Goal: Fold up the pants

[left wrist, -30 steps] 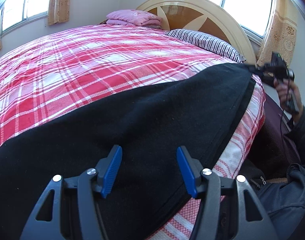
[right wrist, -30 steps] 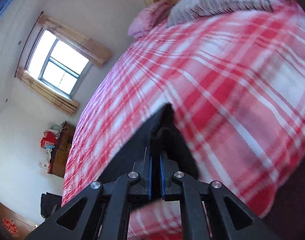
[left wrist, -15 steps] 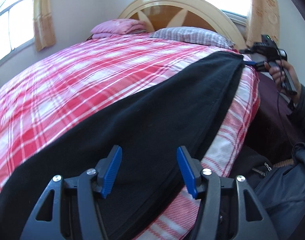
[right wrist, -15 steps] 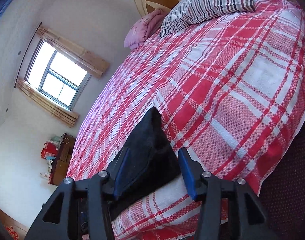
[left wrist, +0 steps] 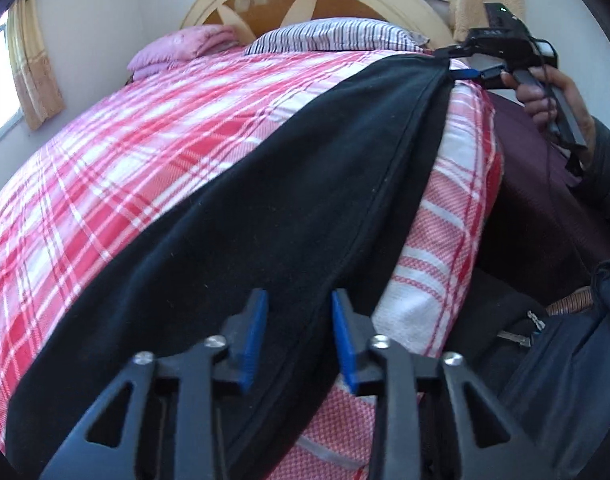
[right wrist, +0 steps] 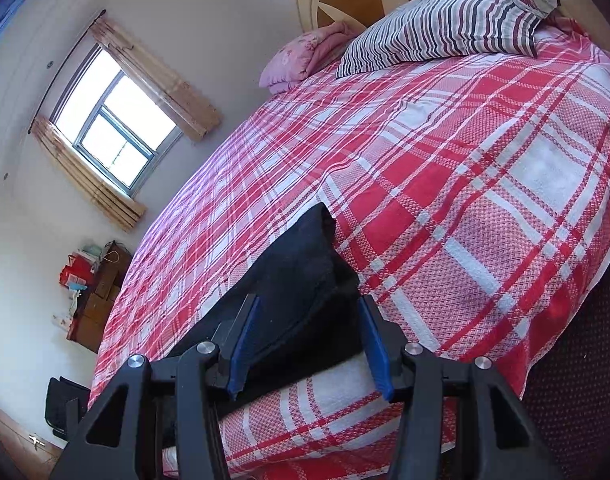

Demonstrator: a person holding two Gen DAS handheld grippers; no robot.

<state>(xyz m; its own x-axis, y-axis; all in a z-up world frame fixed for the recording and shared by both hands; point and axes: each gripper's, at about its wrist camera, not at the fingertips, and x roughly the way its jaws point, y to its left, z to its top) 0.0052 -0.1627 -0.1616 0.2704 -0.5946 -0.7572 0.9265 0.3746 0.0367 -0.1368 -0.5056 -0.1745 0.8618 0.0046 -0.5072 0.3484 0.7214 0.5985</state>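
The black, soft fleece-like pants [left wrist: 289, 208] lie stretched out lengthwise along the near edge of the bed, flat on the covers. A stitched seam runs down their near side. One narrow end [right wrist: 305, 264] comes to a blunt corner, apparently doubled over in layers, though the dark fabric hides detail.
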